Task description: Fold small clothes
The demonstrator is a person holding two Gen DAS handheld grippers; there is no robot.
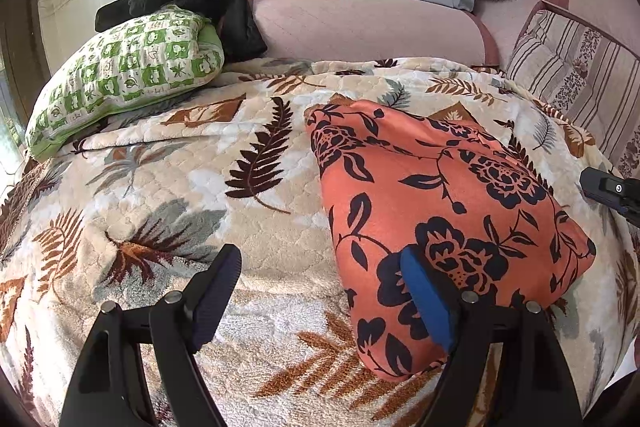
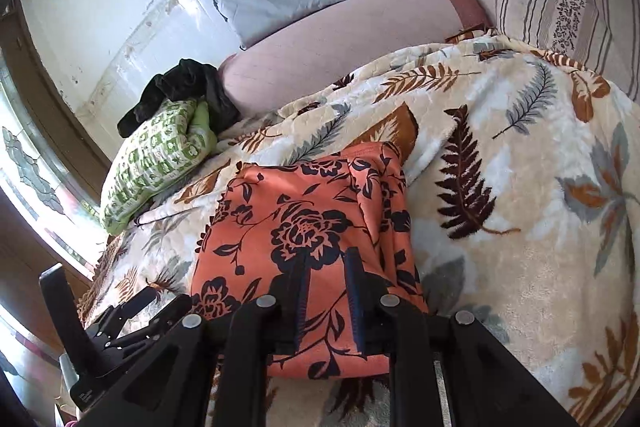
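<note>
1 garment, 3 pillows, 1 blanket

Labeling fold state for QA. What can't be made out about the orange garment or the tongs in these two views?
- Orange floral garment: its kind and layer count are hidden; only the top face shows.
- Its near edge, right wrist view: covered by the right tongs, so contact with the cloth is unclear.
- Left tongs, left wrist view: the blue pad overlaps the garment's edge; touching or not can't be told.
- Dark bundle behind the green pillow: too crumpled to identify.

Both wrist cameras look low and close across the bed's leaf-patterned fleece blanket toward the headboard wall. The left view sits left of the folded orange floral garment; the right view faces it squarely. Both share the green checked pillow.
</note>
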